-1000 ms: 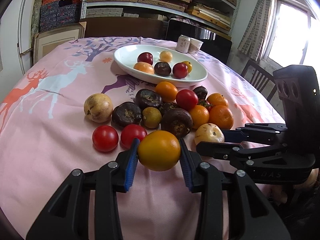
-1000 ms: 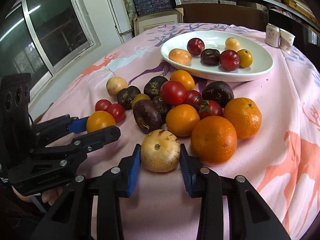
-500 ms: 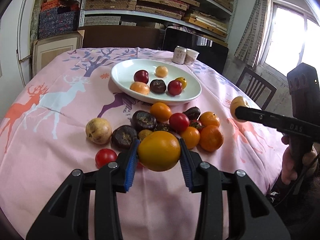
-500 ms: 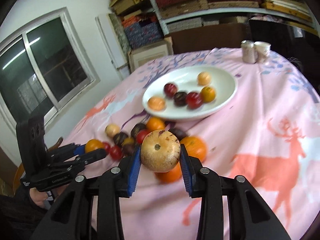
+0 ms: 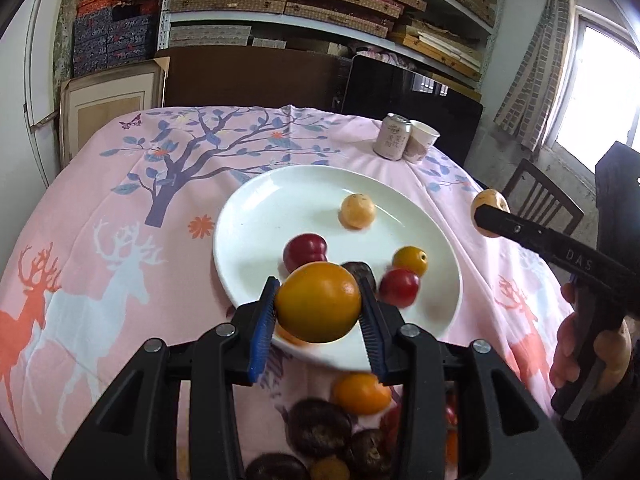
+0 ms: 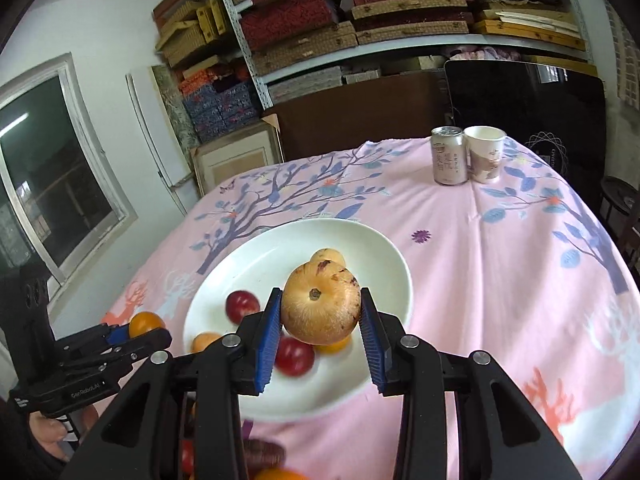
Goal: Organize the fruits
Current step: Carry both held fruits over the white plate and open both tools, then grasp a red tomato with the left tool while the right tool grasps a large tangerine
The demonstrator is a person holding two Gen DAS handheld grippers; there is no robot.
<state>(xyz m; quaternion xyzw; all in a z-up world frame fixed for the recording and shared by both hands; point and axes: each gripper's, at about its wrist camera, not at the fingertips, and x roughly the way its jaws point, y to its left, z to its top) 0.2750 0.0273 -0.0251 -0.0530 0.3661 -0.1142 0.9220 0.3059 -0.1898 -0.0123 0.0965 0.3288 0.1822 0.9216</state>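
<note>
Covering the round table is a pink cloth printed with deer and a blue-leaved tree (image 5: 120,280), and on it sits a wide white ceramic plate (image 5: 260,216) already holding a pale yellow fruit (image 5: 357,211), a dark red plum-like fruit (image 5: 305,251), a small yellow fruit (image 5: 409,261), a red tomato-like fruit (image 5: 399,287) and a dark brown one half hidden behind the held fruit. At the table's far edge a silver drink can (image 6: 449,155) stands touching a white paper cup (image 6: 484,153), well apart from the plate. Below the plate's near rim, loose fruit lies blurred on the cloth: an orange one (image 5: 361,393) and several dark brown ones (image 5: 320,428).

The left gripper (image 5: 318,312) is clamped on a smooth orange-yellow round fruit (image 5: 318,302), held over the plate's near rim. The right gripper (image 6: 320,318) is clamped on a pale tan, speckled round fruit (image 6: 320,307), held above the plate, blocking part of its contents from that camera.
</note>
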